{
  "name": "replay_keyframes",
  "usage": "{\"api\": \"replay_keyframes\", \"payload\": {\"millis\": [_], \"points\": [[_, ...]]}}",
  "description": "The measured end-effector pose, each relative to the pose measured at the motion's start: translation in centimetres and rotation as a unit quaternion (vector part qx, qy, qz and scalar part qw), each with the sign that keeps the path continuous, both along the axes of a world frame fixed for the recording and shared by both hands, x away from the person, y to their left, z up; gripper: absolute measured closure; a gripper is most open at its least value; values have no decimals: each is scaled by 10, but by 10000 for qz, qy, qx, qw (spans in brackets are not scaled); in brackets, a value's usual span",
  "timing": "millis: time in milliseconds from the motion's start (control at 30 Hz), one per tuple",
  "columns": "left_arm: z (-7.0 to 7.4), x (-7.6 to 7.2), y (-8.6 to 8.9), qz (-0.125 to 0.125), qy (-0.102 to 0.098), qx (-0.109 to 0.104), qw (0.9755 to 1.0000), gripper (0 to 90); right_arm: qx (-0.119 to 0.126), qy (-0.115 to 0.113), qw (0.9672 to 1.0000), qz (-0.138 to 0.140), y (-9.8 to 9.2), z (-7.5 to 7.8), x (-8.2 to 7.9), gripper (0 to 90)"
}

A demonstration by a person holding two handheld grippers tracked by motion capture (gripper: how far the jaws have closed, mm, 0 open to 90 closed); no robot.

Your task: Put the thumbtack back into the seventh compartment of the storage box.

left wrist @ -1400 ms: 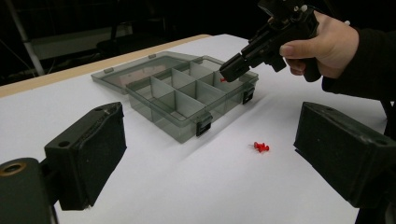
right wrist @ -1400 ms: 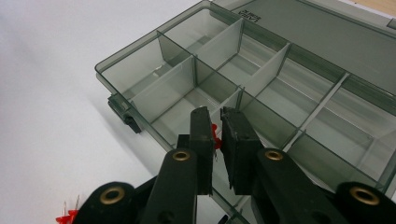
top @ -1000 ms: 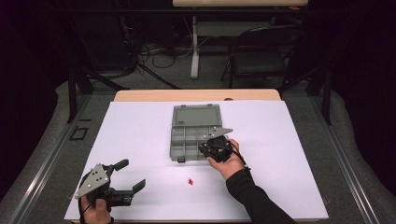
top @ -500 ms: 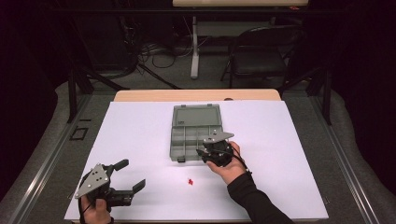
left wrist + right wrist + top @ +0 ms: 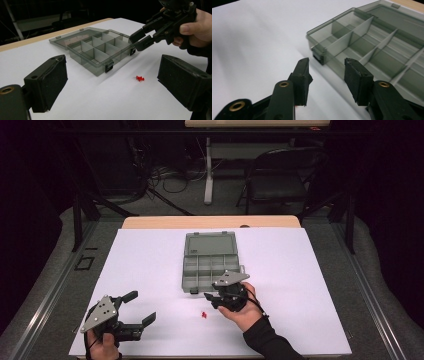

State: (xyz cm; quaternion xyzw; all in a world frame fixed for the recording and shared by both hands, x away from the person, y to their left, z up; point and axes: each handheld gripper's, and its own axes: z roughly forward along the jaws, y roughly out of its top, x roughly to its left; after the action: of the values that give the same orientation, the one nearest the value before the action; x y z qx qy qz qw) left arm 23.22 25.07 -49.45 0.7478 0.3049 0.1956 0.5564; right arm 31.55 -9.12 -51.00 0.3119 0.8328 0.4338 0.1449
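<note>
1. Right gripper (image 5: 216, 296), jaws apart and empty, is my nearer tool: the red pushpin (image 5: 204, 314) lies just beside its tips, toward me.
2. Left gripper (image 5: 112, 82) gapes wide; pushpin ahead, compartment box (image 5: 100, 48) beyond.
3. Right gripper's own view: box corner just beyond my tips.

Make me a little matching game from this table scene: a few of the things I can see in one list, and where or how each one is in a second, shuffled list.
Things:
1. red pushpin
2. organizer box
3. left hand-held gripper
4. right hand-held gripper

Places or states:
A. lid folded back, compartments looking empty
B. jaws spread wide, near the table's front left corner
C. lying loose on the white table in front of the box
D. jaws a little apart, at the box's front edge

Pairs: 1-C, 2-A, 3-B, 4-D
</note>
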Motion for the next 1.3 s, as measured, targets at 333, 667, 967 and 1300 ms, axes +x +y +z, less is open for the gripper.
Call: {"api": "replay_keyframes", "payload": {"millis": [333,667,967,1300], "points": [[0,0,0,-6,-6,-19,10000,89,-56,56,9996,276,7,-9,-16,585],[0,1,0,-26,17,-16,10000,89,-195,207,9990,335,12,-23,-17,633],[-1,1,0,3,17,-9,10000,89,-301,311,9982,426,17,-32,-20,689],[-1,1,0,2,18,-2,10000,89,-428,405,9973,427,21,-41,-17,722]]}}
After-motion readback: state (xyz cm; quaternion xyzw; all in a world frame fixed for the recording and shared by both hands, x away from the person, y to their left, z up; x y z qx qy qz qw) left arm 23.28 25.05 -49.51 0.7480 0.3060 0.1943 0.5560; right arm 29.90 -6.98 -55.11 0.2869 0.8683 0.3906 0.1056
